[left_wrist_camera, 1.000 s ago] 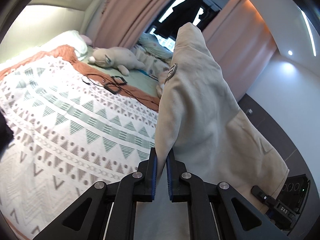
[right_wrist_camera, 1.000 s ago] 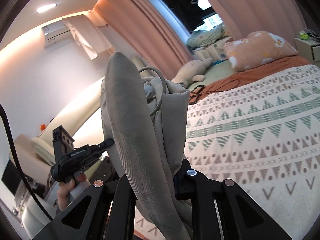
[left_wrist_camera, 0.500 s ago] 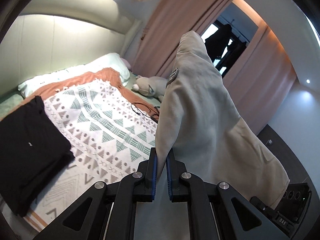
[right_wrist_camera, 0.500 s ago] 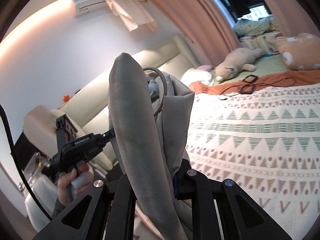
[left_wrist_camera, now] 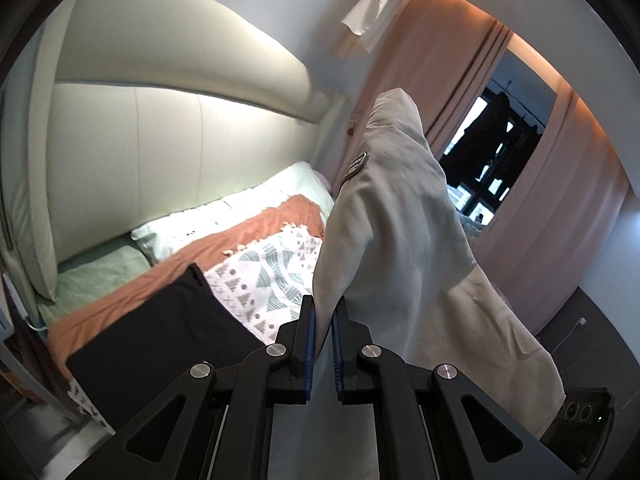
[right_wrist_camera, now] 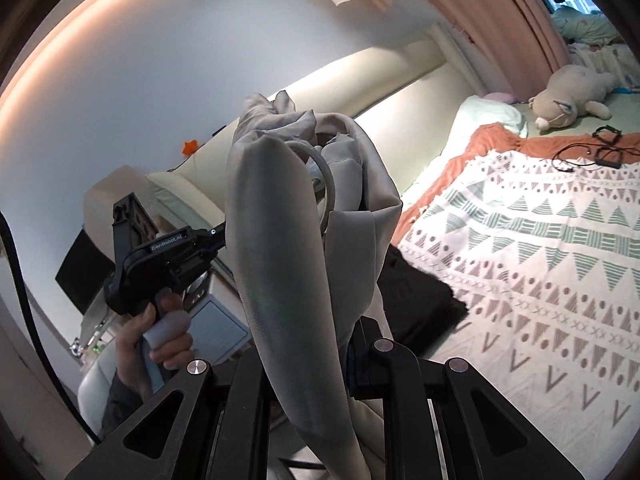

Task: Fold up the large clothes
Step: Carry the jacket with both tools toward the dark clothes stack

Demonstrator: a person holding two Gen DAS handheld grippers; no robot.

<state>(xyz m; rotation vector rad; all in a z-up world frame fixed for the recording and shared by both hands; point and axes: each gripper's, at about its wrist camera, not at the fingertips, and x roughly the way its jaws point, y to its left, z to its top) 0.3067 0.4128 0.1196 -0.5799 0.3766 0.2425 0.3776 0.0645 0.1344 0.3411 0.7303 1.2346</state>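
Only the right view shows the left tongs (right_wrist_camera: 216,236); both tongs (left_wrist_camera: 323,332) (right_wrist_camera: 348,344) clamp the beige garment (left_wrist_camera: 400,240).

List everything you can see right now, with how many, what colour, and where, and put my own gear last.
hooded garment: one, beige-grey, held up off the bed by both tongs
folded garment: one, black, near corner of bed
patterned blanket: one, white with green and brown triangles, across bed
orange cover: one, under blanket
pillow: one, pale, by headboard
plush toy: one, beige, far side of bed
cable: black, on bed
curtains: pink, at window
left tongs: shut on fabric
right tongs: shut on fabric
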